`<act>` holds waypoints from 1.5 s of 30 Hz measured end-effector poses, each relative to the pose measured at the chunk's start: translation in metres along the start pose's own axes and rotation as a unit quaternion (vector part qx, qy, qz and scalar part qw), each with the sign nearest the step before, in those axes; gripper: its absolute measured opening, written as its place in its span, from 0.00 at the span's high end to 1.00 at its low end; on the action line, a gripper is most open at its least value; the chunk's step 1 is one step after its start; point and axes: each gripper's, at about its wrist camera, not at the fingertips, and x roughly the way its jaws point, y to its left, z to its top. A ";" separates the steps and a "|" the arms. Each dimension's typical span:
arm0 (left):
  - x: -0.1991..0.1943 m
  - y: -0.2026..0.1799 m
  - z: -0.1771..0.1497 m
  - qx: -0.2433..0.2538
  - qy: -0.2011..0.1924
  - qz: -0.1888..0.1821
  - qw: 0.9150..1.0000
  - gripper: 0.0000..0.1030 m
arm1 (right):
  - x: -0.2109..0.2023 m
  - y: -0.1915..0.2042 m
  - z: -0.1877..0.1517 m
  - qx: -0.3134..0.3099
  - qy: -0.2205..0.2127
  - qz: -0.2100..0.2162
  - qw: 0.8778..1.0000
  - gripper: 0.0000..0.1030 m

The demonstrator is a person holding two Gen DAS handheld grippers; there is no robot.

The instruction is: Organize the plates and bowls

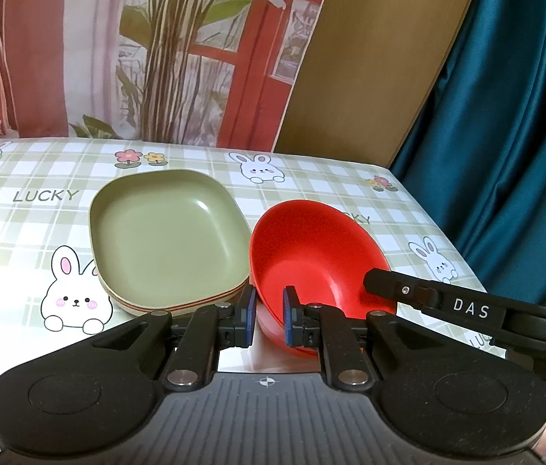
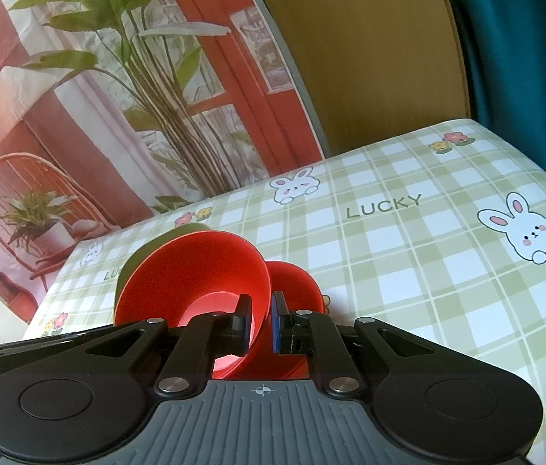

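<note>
Two grippers point(image 1: 267, 319) point(image 2: 261, 323), each pinching a red bowl's point(image 1: 311, 255) rim, bowl tilted, mouth toward green plates point(image 1: 164, 232).

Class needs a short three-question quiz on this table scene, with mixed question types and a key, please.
1. True or false: the green square plastic plate lies on top of a stack of other plates.
2. What is the left gripper shut on? A) the rim of the red round plastic bowl B) the green plate C) nothing
3. Fill in: the word printed on the checked tablecloth is ____.

Key: 1 true; 2 A; 3 LUCKY.
</note>
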 end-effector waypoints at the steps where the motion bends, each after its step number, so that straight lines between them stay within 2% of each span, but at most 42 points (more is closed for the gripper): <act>1: 0.001 -0.001 0.000 0.002 0.001 -0.001 1.000 0.86 | 0.000 -0.001 0.000 0.001 -0.001 -0.001 1.000 0.90; 7: 0.012 -0.003 0.002 0.015 0.011 -0.009 1.000 0.86 | 0.000 -0.010 0.002 0.011 -0.004 -0.006 1.000 0.90; 28: 0.037 -0.009 0.001 0.030 0.035 0.004 0.999 0.86 | 0.011 -0.023 -0.002 0.025 0.009 -0.011 1.000 0.89; 38: 0.037 -0.010 -0.001 0.034 0.038 0.003 0.999 0.82 | 0.012 -0.026 -0.004 0.028 0.006 -0.013 1.000 0.89; 45: 0.036 -0.007 -0.001 0.028 0.036 0.010 0.999 0.80 | 0.011 -0.027 -0.004 0.025 0.000 -0.013 1.000 0.84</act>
